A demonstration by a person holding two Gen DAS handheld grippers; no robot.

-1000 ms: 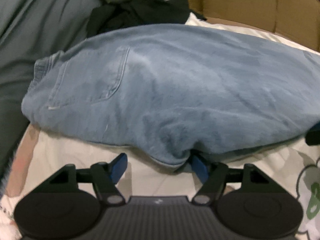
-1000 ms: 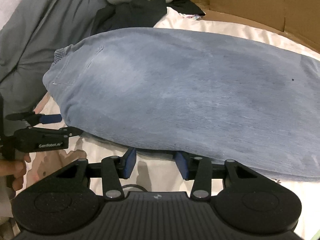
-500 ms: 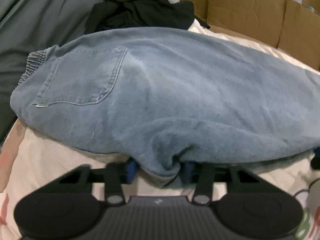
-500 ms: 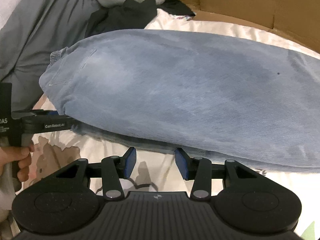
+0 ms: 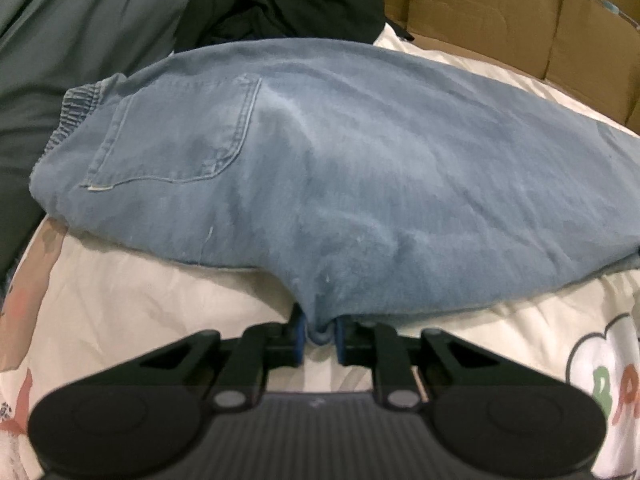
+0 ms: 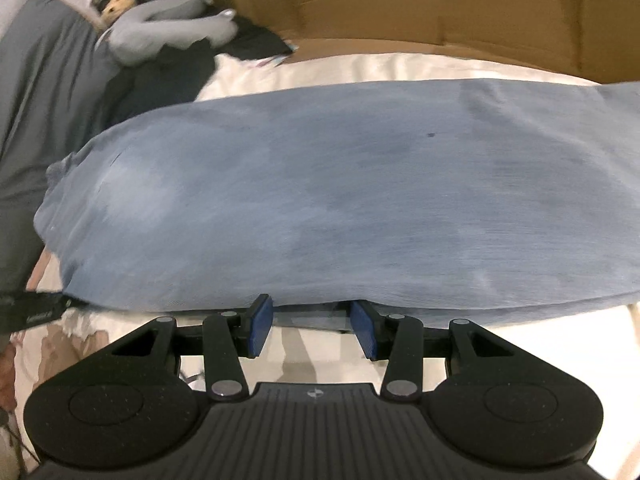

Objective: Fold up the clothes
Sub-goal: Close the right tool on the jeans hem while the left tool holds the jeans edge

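Centrally, light-blue denim jeans (image 5: 360, 184) lay across a cream printed bedsheet (image 5: 132, 300). At six o'clock, the left gripper (image 5: 319, 334) had just closed, pinching their near hem. The right gripper (image 6: 313, 330) stood open, touching nothing.

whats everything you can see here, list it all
jeans: one pair, light blue, spread across the bed, back pocket toward the left
bedsheet: one, cream with cartoon print, under the jeans
dark clothes: a black heap behind the jeans
grey blanket: one, far left
plush toy: one, grey, top left in the right wrist view
cardboard: brown, along the far side
left gripper: black with blue pads, just closed on the jeans' near edge
right gripper: black with blue pads, open at the jeans' near edge
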